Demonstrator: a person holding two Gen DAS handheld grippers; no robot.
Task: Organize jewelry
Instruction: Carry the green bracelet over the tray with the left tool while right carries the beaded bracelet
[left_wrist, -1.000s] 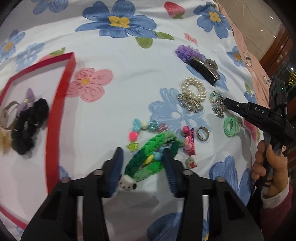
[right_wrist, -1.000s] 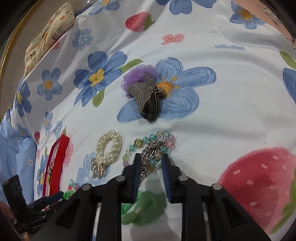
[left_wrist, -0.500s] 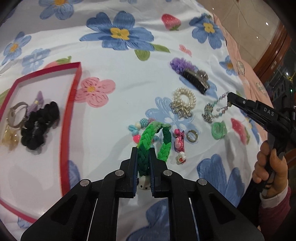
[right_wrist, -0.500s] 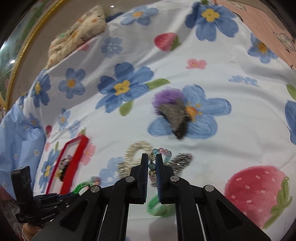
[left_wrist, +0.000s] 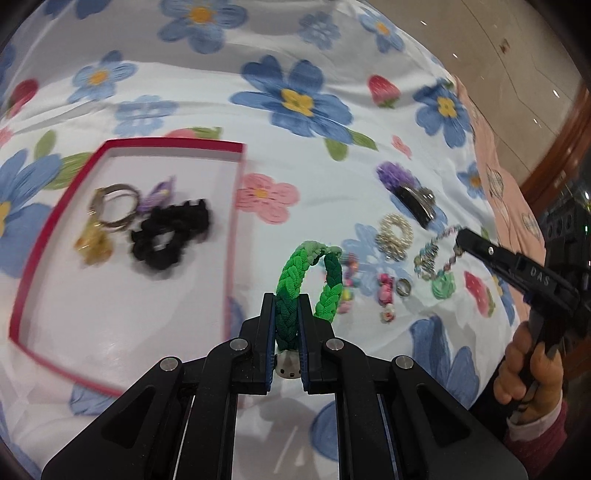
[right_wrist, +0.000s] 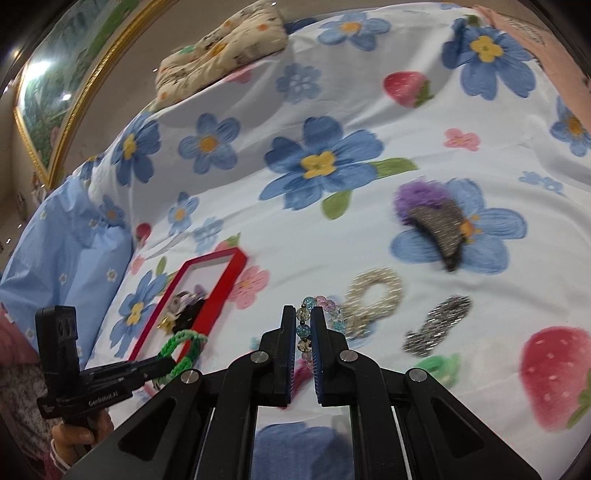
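Observation:
My left gripper is shut on a green braided band, which hangs clear of the flowered sheet with its small white charm between the fingers. Left of it lies the red-rimmed tray, holding a black scrunchie, a metal bangle and a purple piece. My right gripper is shut on a pastel beaded bracelet, lifted off the sheet. The left wrist view shows that bracelet dangling from the right gripper. In the right wrist view the left gripper carries the green band beside the tray.
On the sheet lie a pearl scrunchie, a dark hair claw with purple fluff, a pale green scrunchie, a ring and a pink bead clip. A patterned pillow sits at the far edge.
The left jaws closed on the green band and lifted it toward the tray. The right gripper rose with the beaded bracelet, pulling it off the sheet.

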